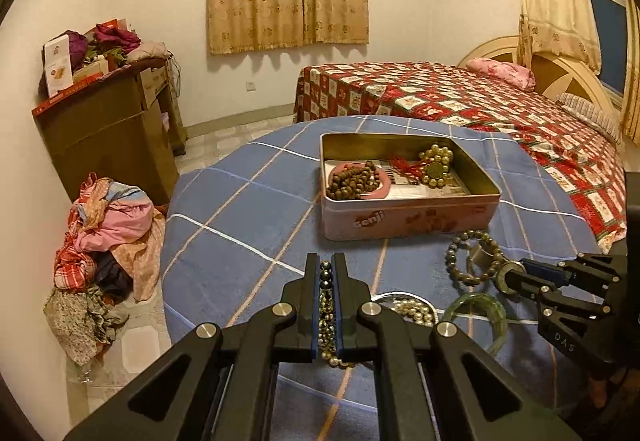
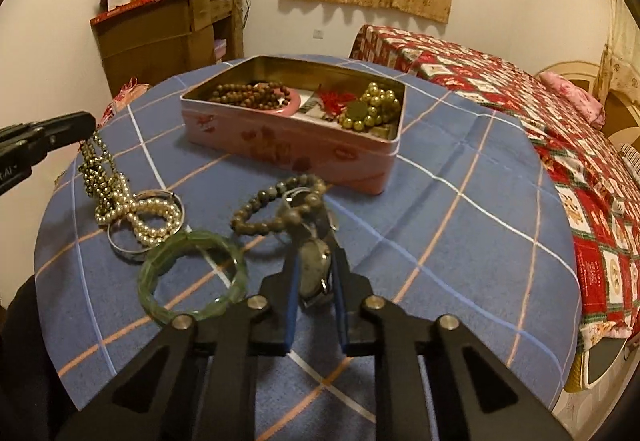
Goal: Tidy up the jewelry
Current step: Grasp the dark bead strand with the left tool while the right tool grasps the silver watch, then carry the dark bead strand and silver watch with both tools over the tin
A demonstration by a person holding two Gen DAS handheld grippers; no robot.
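A pink tin box (image 1: 408, 219) (image 2: 280, 145) stands open on the round blue checked table (image 1: 240, 241) (image 2: 460, 221). It holds brown beads, a pink bangle and a gold bead piece. My left gripper (image 1: 326, 269) (image 2: 86, 131) is shut on a dark and pearl bead necklace (image 1: 326, 305) (image 2: 100, 177) and lifts one end; the rest lies on a silver bangle (image 2: 128, 251). My right gripper (image 2: 316, 253) (image 1: 510, 275) is shut on a wristwatch (image 2: 316, 269) with its band among a grey bead bracelet (image 1: 472, 257) (image 2: 276, 213). A green bangle (image 1: 480, 315) (image 2: 192, 273) lies nearby.
A bed with a red patterned cover (image 1: 480, 105) (image 2: 520, 89) stands behind the table to the right. A brown cabinet piled with clutter (image 1: 108, 121) (image 2: 164, 33) is at the back left. A heap of clothes (image 1: 104, 241) lies on the floor left of the table.
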